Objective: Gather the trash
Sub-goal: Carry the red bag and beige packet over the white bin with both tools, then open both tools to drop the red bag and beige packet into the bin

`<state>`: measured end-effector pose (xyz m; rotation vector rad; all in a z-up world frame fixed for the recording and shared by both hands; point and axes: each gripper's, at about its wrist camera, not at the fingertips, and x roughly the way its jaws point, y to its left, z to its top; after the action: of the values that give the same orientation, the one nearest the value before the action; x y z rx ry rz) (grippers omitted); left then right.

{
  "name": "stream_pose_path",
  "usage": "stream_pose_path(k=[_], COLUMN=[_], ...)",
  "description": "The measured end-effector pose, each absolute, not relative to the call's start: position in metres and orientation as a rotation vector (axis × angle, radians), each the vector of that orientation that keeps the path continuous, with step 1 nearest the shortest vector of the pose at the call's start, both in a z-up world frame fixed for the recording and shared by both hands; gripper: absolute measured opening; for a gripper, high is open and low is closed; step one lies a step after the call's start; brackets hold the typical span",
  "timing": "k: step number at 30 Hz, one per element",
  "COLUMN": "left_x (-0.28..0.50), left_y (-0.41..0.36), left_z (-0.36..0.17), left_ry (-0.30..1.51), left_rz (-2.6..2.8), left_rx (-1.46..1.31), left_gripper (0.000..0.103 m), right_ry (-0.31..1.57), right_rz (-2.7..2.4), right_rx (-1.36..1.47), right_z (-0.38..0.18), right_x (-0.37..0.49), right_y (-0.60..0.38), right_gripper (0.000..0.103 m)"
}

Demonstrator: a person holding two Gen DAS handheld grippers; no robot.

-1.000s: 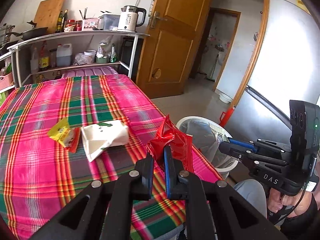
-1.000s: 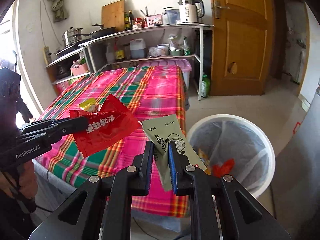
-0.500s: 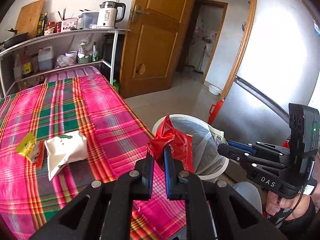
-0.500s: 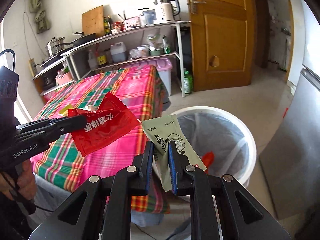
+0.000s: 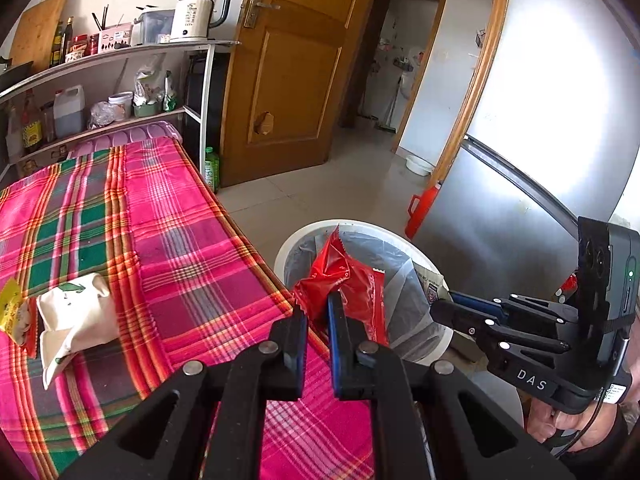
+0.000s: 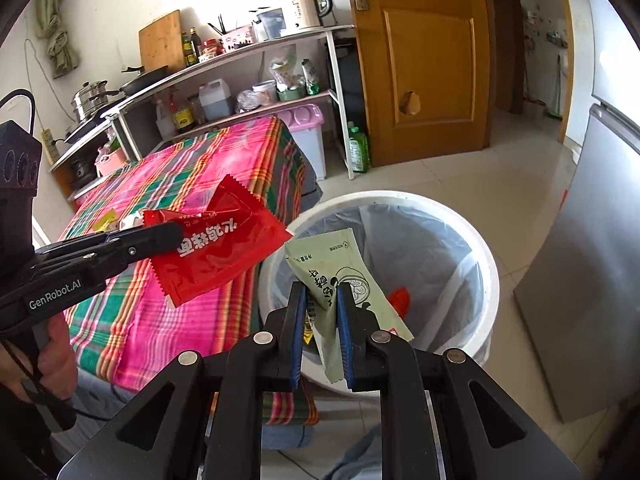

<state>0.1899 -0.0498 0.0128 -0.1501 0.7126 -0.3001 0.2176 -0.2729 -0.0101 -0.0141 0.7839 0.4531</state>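
Now red wrapper (image 5: 344,288) pinched in left claw (image 5: 317,312)

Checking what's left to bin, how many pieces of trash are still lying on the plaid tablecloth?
2: a crumpled white paper bag and, touching it at the cloth's left edge, a yellow snack wrapper. More may lie outside the views.

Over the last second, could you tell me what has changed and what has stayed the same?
Both grippers carried their wrappers from over the table toward the bin. The left gripper still clamps the red wrapper; the right gripper still clamps the green packet. Nothing released.
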Motion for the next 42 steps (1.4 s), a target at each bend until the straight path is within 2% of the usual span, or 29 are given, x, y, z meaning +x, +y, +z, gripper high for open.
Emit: stream_pose_path(k=[18,22,26,29,42], left_x=[0.232,0.234,0.237,0.236,0.209], left_y=[-0.077,-0.08,-0.081,-0.08,-0.06], left_z=[-0.014,-0.019,-0.019,-0.018,0.006], left_ry=[0.807,0.822,0.822,0.817,0.742], left_rz=[-0.341,-0.353,-0.365,-0.367,-0.347], left_rx=[-0.138,-0.143,-0.145,-0.152,-0.172], left_gripper=[0.01,0.013,0.014,0.019,0.019], right_ry=[0.894,0.9,0.894,0.886,0.801], right_rz=[0.396,0.392,0.388,0.386,0.417], right_rx=[0.02,0.024,0.028,0.031,0.02], right_z=[-0.043,-0.047,-0.045,-0.042,-0.008], right_x=[0.249,0.252,0.251,0.25,0.223], right_y=[-0.285,-0.286,-0.288,-0.288,-0.278], right_gripper=[0.018,0.019,0.027,0.028,0.028])
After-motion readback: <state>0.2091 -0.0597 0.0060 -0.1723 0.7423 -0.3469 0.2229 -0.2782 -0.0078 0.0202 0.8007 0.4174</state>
